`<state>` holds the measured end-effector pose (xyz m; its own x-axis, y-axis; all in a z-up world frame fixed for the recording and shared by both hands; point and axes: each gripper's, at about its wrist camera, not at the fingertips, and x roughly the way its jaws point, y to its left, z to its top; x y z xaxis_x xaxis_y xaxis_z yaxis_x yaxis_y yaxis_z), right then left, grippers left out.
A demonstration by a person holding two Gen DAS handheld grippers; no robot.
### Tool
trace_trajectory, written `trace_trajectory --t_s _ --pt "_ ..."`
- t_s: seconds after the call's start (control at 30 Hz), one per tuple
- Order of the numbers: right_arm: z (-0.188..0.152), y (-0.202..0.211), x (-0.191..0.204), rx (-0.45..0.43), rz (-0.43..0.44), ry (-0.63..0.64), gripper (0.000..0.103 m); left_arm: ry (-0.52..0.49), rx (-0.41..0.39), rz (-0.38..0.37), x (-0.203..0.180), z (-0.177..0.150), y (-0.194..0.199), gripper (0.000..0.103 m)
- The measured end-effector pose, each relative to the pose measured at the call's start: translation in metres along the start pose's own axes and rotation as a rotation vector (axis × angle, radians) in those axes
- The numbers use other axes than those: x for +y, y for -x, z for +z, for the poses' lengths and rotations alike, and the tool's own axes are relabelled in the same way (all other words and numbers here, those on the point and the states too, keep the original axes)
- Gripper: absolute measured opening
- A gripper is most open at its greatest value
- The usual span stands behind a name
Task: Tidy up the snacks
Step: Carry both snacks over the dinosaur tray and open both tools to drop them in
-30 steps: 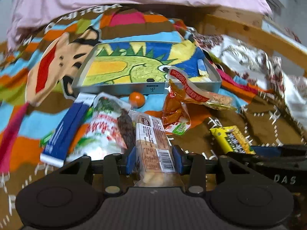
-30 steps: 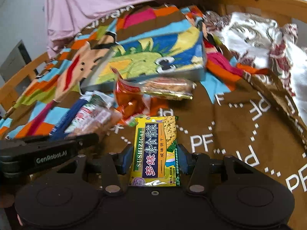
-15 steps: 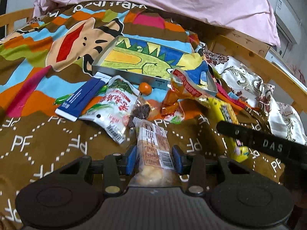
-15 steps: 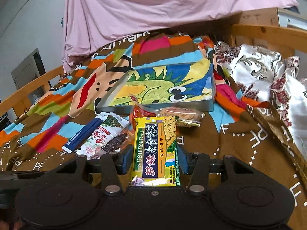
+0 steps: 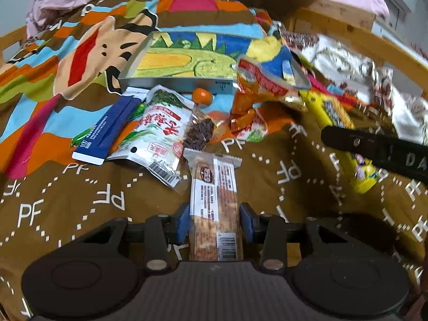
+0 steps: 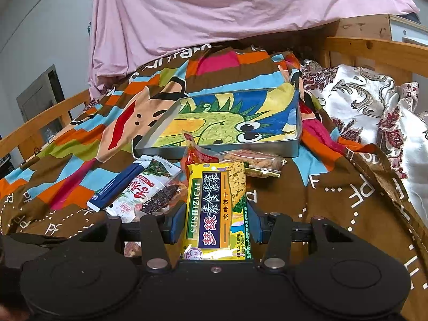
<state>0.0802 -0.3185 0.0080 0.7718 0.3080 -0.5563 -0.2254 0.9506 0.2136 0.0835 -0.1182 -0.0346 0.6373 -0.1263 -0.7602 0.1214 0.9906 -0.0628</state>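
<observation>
My left gripper (image 5: 215, 224) is shut on a clear-wrapped biscuit bar (image 5: 214, 184) and holds it over the brown blanket, just short of the snack pile. In the right wrist view, my right gripper (image 6: 216, 226) is shut on a yellow cracker pack (image 6: 214, 208). That pack (image 5: 321, 107) and a black finger of the right gripper (image 5: 374, 147) also show in the left wrist view. A metal tray (image 5: 174, 81) with a dinosaur drawing lies beyond the pile; in the right wrist view the tray (image 6: 165, 152) is straight ahead.
On the blanket before the tray lie a blue box (image 5: 107, 133), a white-green pouch (image 5: 157, 131), a dark snack packet (image 5: 199, 133), an orange ball (image 5: 202, 96) and orange-red packets (image 5: 248, 101). A clear cracker packet (image 6: 254, 160) leans at the tray. Wooden bed rails and a pink sheet surround it.
The left gripper has drawn back from the pile with the biscuit bar held in it. The right gripper has tipped upward with the yellow pack, so more of the tray and sheet shows.
</observation>
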Motion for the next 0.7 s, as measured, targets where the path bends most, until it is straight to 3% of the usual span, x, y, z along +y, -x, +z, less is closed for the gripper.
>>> trace_trajectory --t_s 0.2,0.4,0.7 --pt "0.000 0.000 0.003 -0.009 0.003 0.013 0.050 0.006 -0.017 0.001 0.001 -0.001 0.004 0.041" --pt "0.010 0.003 0.007 -0.067 -0.016 0.049 0.050 0.080 -0.091 -0.032 0.007 0.010 0.024 0.041" --pt "0.057 -0.023 -0.009 -0.222 -0.041 0.093 0.050 0.105 -0.258 -0.056 0.005 0.071 0.032 0.041"
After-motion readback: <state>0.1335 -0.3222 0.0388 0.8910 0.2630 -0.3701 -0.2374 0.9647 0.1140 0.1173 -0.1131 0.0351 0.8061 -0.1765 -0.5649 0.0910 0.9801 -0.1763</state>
